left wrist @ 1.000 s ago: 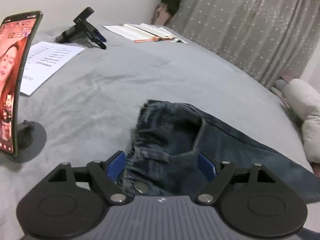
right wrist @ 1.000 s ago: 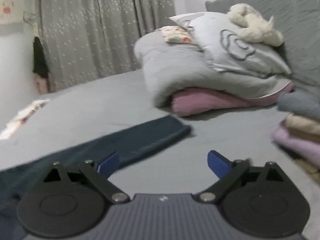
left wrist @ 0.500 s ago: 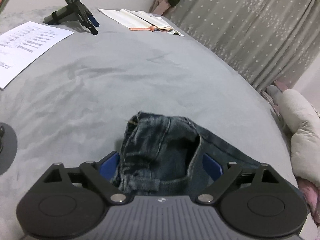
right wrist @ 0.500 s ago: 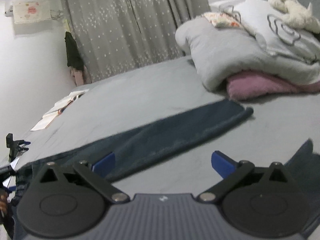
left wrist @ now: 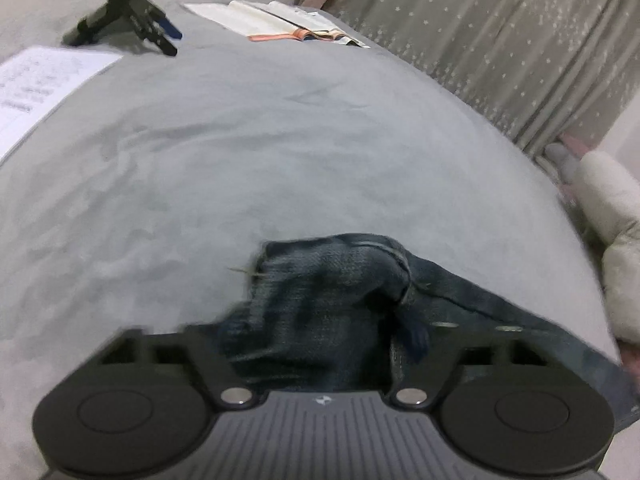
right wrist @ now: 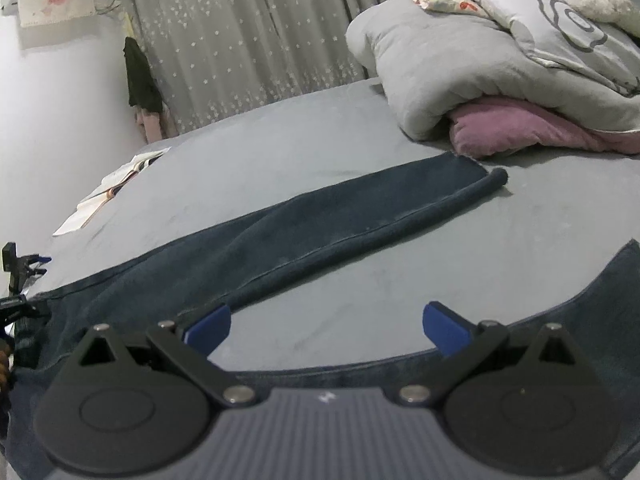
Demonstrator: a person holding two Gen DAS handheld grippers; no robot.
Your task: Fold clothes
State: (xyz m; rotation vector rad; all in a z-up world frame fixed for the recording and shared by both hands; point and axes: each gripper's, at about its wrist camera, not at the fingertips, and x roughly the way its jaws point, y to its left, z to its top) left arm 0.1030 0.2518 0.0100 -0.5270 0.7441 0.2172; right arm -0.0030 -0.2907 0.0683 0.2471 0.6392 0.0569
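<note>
Step in hand: while the jeans (right wrist: 328,216) lay spread on the bed, the left gripper (left wrist: 320,340) was clenched on the bunched waistband, so I judge a fold of the waist end was under way
Left gripper: its fingers were mostly hidden by denim, only one blue tip showed at the right; the cloth rose up between them
Right gripper: the right gripper (right wrist: 326,328) was released, jaws wide apart, nothing between them, hovering over bare sheet between the two legs
Jeans: one leg ran flat to the far right, its cuff just beside the pink blanket (right wrist: 532,128); the other leg curved along the near right edge
Next move: probably it needs the free gripper to take a leg or the waist, so both ends travel together
Surface: grey bed sheet (left wrist: 280,140), soft, lightly creased
Room: starred curtain (right wrist: 248,40) far; open book (left wrist: 288,24), printed paper (left wrist: 36,84) and a black clamp (left wrist: 128,16) far left; folded grey duvet (right wrist: 460,64) far right
</note>
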